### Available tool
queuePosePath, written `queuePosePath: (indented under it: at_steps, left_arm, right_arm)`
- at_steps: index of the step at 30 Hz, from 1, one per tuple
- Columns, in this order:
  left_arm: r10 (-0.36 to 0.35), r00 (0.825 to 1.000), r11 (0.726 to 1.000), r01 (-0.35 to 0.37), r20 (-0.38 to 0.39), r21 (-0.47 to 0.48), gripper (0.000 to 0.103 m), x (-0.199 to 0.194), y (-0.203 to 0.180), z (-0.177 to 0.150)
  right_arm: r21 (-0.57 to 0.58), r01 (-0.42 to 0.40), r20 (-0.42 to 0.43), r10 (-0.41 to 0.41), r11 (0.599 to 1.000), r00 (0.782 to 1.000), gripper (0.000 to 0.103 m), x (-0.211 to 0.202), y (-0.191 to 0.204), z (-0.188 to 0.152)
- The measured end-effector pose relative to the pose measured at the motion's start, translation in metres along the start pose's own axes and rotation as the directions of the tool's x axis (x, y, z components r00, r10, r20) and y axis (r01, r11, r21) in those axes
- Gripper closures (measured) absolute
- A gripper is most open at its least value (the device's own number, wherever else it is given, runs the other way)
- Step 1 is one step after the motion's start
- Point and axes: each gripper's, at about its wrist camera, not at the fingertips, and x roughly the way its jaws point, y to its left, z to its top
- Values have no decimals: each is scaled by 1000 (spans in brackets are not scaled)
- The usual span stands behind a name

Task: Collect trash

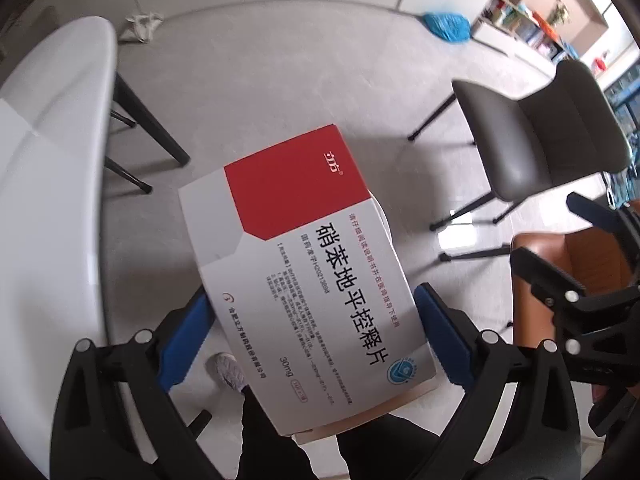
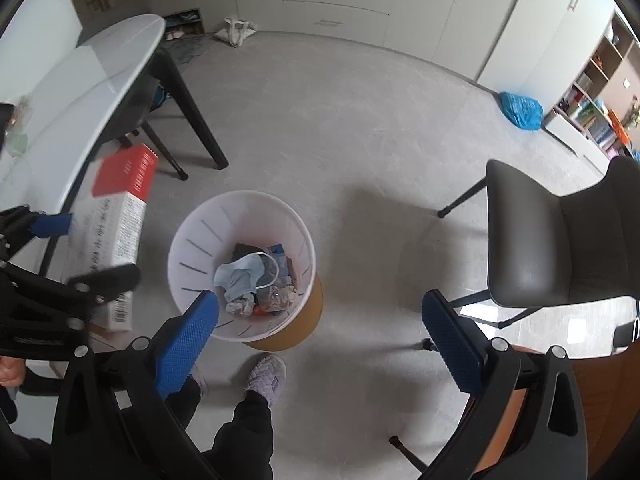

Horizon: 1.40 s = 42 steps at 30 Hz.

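My left gripper [image 1: 310,328] is shut on a white and red medicine box [image 1: 304,272] with black Chinese lettering, held flat above the floor. The same box [image 2: 116,220] shows at the left of the right wrist view, beside and above a white trash bin [image 2: 240,216]. The bin holds a blue face mask [image 2: 240,274] and crumpled wrappers. My right gripper [image 2: 320,332] is open and empty, above the floor just in front of the bin.
A white table [image 2: 92,80] with black legs stands at the left. A grey chair [image 2: 560,236] is at the right, an orange chair [image 1: 576,264] near it. A blue bag [image 2: 520,110] and a white bag [image 2: 236,32] lie by the far cabinets. The person's shoes [image 2: 268,376] are below.
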Motion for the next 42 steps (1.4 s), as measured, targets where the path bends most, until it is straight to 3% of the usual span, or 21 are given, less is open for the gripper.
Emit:
queuePosePath:
  at_steps: [7,15,21,26,30,33,38,42]
  left_arm:
    - [-23,993,1000,21,-118,-18,10,40,3,4]
    - [-30,992,999,26,-125,-30,8,46,-3,7]
    - [-4,999,999,1,-53,-54,8,13,-2,11]
    - [71,993,988,-57,95,-145,8,-60,25,4]
    - [177,965,960,-127,192,-248,8,-123,59,-11]
    - [271,935,920,-181,229,-349,8,-171,93,-29]
    - [428,866,809,-239,258,-538,8,-245,148,-72]
    - [566,786,701,-299,250,-647,8,-298,180,-108]
  right_arm:
    - [28,1,-37,0,1000,999,2,23,-12,5]
    - [30,1,-46,1,1000,999,2,27,-15,10]
    - [25,9,-42,-8,1000,999,2,25,-14,15]
    - [-17,5,30,-4,1000,1000,2,-5,5,36]
    - [-80,-38,107,46,996,993,2,-39,39,59]
    - [-163,-97,163,124,982,979,2,-70,80,80]
    - [-330,-198,213,277,923,937,2,-121,168,109]
    - [-441,-246,236,376,863,896,2,-164,229,123]
